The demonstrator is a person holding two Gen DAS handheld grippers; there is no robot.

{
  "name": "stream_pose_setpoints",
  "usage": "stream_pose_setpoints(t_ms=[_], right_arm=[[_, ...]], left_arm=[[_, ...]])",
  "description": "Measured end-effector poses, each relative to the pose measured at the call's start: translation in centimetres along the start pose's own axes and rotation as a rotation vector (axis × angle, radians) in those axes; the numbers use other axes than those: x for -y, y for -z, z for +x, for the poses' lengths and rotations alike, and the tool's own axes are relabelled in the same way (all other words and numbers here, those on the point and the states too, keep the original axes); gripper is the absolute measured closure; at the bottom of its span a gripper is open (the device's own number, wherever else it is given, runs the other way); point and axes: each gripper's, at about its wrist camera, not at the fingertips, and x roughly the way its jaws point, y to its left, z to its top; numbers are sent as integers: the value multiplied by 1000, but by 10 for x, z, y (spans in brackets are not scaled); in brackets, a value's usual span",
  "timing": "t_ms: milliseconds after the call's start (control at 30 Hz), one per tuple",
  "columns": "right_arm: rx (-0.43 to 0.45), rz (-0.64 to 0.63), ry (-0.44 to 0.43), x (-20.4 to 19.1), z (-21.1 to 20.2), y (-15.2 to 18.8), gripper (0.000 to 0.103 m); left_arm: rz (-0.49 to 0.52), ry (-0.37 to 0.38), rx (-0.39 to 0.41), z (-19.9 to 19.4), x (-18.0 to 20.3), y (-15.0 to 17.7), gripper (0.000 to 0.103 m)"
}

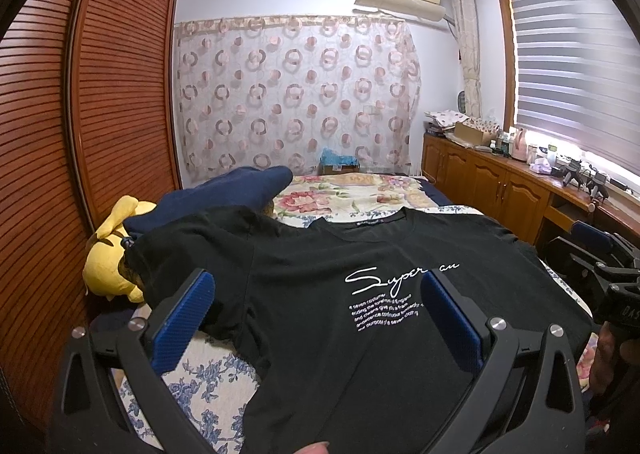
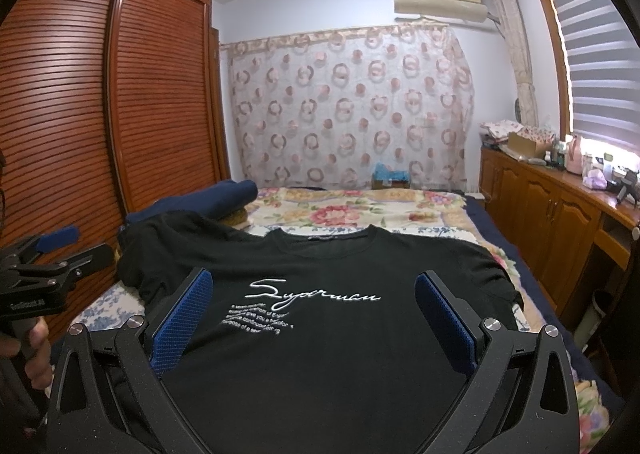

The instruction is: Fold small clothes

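A black T-shirt (image 1: 320,294) with white script print lies front-up and spread on the bed, collar away from me; it also shows in the right wrist view (image 2: 320,334). My left gripper (image 1: 316,318) is open above its left half, blue pads wide apart, holding nothing. My right gripper (image 2: 312,314) is open above the chest print, empty. The right gripper's body shows at the right edge of the left wrist view (image 1: 600,266). The left gripper shows at the left edge of the right wrist view (image 2: 48,262).
The bed has a floral cover (image 1: 360,190). A dark blue garment (image 1: 224,190) and a yellow plush toy (image 1: 108,254) lie at the shirt's left. A wooden slatted wardrobe (image 1: 80,114) stands left, wooden cabinets (image 1: 500,182) with clutter right.
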Motion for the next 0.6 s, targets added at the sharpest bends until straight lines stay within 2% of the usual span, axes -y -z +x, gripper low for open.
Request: stream_pose_setpoints(t_ms=[300, 600], right_arm=[[-44, 7, -24, -7, 24, 11, 0], [-89, -3, -54, -7, 52, 23, 0]], left_arm=[[-29, -33, -50, 13, -28, 14, 0], [-77, -94, -104, 26, -77, 27, 0]])
